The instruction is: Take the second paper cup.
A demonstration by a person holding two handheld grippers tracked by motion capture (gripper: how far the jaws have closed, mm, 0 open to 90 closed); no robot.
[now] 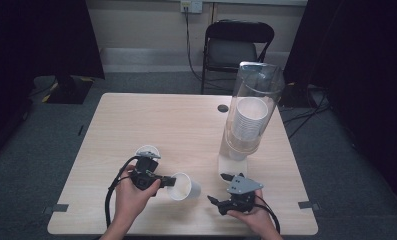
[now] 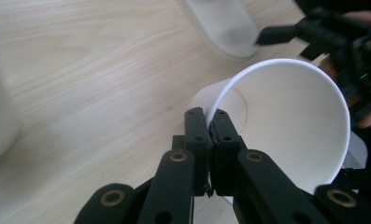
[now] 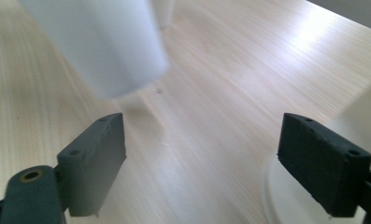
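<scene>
Left gripper is clamped tight on the rim of a white paper cup; one jaw inside the wall, one outside, so the thin rim is pinched flat between the pads; cup lies tipped on its side, mouth toward the left hand, base pointing at the right gripper; gripping the rim, my guess, keeps the cup body free to be stacked or set down without crushing it.

Right gripper stands wide, nothing between its jaws; in the right gripper view the cup wall hangs just ahead and above the left jaw, apart from it; looks as if this hand has let go and left the cup to the other.

Second paper cup stands upright on the table just beyond the left gripper. Clear cup dispenser with a stack of cups inside stands beyond the right gripper, its white base close to that gripper's tips; likely the source of the cups.

No brand, label or readable writing on cups, dispenser or grippers.
</scene>
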